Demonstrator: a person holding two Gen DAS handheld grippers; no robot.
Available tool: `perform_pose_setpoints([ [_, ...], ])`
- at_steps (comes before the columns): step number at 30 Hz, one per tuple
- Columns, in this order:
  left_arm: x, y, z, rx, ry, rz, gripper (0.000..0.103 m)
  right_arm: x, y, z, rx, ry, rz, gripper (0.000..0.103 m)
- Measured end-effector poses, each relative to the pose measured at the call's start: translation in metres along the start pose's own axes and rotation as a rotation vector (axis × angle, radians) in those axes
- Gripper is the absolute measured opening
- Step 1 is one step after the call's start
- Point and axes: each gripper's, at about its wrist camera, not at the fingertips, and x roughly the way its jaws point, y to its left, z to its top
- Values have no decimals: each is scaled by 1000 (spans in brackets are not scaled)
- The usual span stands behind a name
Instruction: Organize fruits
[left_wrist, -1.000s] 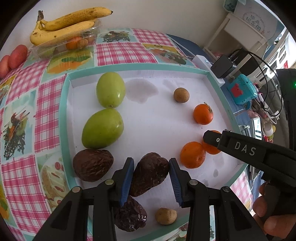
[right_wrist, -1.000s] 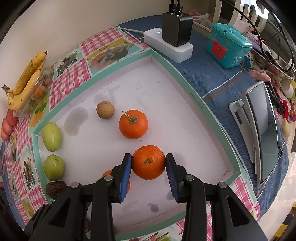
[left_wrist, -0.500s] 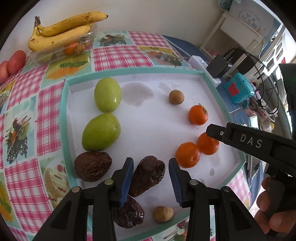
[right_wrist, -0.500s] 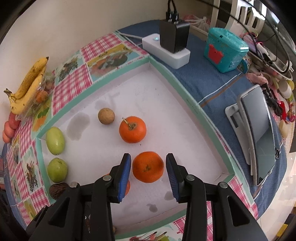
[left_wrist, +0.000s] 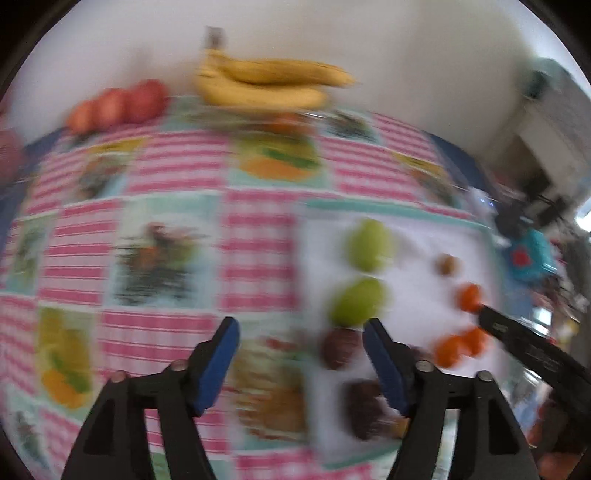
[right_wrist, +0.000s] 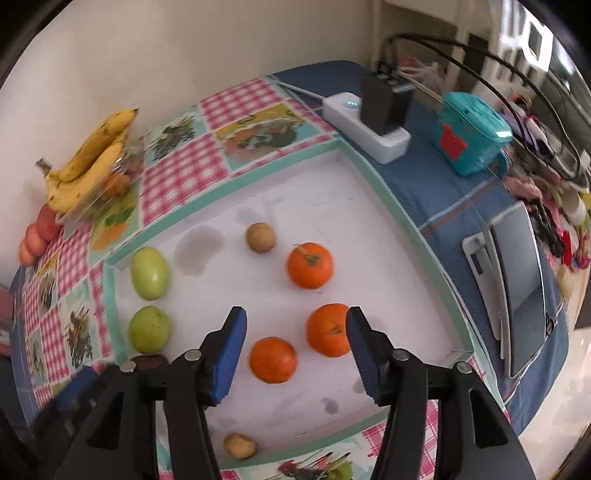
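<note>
Tray, white-floored with a raised teal rim, leaves bare room at its middle. Three glossy round oranges lie near its right rim. Both the right gripper and the left gripper are opening, gripping nothing.

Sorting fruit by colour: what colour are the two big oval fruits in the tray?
Both oval fruits are light green, clearest in the right wrist view.
</note>
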Motion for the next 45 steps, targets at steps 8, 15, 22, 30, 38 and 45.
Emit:
perform_pose_setpoints([
  [8,-8,71,-3,-143,-48,162,100,-10,44,-10,-134,-49,15,77],
  [15,-27,103,-13,-186,-94,230,103,-13,74,-33,-206,-63,94,91],
  [22,-53,107,-29,-164,-120,250,103,-23,86,-55,-258,-79,123,91],
  [30,-91,100,-58,-75,-161,346,103,-52,86,-86,-305,-109,161,91],
  [38,-104,104,-88,-68,-140,353,103,-67,85,-118,-360,-135,150,91],
  [45,-108,108,-103,-76,-98,298,103,-71,80,-133,-370,-138,142,91],
])
